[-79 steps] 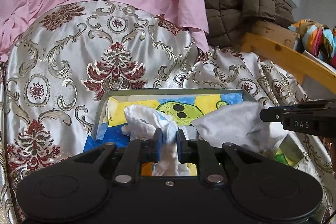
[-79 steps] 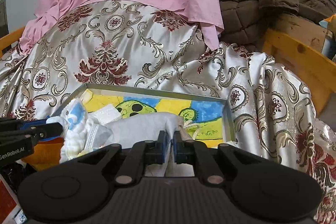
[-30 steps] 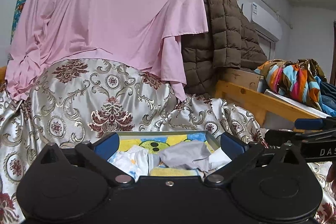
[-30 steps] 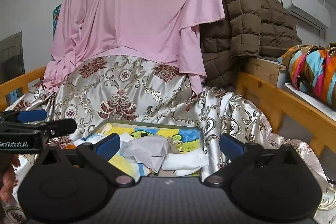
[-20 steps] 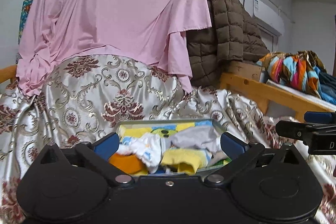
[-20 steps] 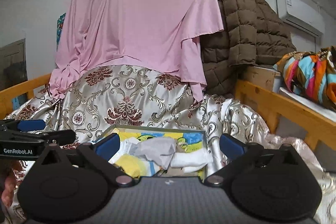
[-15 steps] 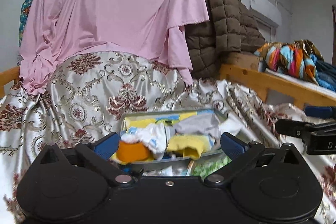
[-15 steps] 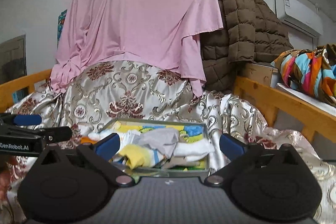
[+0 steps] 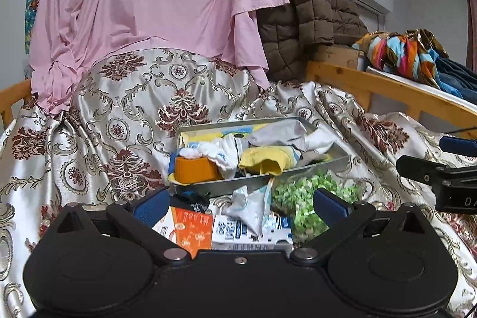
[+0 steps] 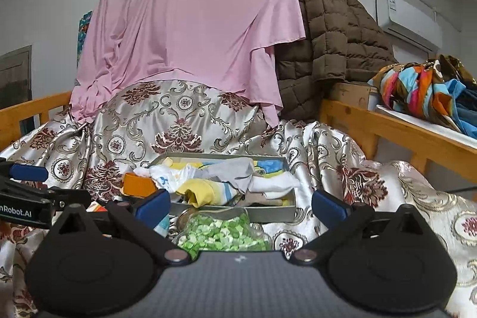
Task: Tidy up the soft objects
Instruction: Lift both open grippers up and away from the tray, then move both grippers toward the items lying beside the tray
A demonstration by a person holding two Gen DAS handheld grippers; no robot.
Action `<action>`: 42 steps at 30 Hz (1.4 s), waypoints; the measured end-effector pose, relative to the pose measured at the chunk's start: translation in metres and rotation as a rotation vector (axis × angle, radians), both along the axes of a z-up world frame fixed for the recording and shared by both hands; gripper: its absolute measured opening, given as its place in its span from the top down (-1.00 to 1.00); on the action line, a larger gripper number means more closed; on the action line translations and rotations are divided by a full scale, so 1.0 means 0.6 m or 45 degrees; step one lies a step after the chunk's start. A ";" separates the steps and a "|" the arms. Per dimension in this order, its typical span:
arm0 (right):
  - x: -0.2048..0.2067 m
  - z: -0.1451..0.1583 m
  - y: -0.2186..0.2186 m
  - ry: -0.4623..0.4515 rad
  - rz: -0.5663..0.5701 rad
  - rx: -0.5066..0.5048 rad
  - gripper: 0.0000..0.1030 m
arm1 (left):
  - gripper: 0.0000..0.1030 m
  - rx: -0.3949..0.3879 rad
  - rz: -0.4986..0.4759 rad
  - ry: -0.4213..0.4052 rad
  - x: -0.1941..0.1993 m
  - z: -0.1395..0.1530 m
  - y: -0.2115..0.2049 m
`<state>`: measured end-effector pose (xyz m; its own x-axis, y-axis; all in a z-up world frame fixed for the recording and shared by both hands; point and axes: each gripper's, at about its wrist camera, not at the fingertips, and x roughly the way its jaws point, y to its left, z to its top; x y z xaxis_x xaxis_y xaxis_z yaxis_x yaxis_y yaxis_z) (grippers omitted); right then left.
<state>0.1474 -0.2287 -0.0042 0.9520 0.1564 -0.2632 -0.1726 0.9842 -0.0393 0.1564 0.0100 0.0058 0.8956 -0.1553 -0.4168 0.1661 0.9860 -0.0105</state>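
On left claw (image 10: 28,192): "nRobot.AI" | right claw (image 9: 447,169): "D" | both wide open, empty

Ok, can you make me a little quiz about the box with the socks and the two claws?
1. True or false: the left claw is holding a sock.
2. What colour is the rolled item at the left end of the tray?
   A. orange B. purple C. black
3. Fill in: the jar of green bits sits in ____ of the tray, nearer the camera.

Key: 1 false, both the left and right claw are open and empty. 2 A, the orange roll. 3 front.
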 end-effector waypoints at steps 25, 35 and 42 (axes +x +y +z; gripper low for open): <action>-0.086 -0.025 0.035 0.209 -0.050 0.038 -0.99 | -0.98 0.070 0.074 0.145 -0.053 -0.001 0.049; -0.088 -0.023 0.071 0.236 -0.036 0.016 -0.99 | -0.98 0.028 0.141 0.197 -0.042 -0.006 0.079; -0.087 -0.026 0.098 0.246 0.007 0.001 -1.00 | -0.98 -0.016 0.203 0.213 -0.036 -0.003 0.102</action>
<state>0.0951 -0.1700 -0.0198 0.8828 0.1615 -0.4411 -0.1820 0.9833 -0.0041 0.1349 0.0710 0.0043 0.8278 -0.0237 -0.5605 0.0034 0.9993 -0.0372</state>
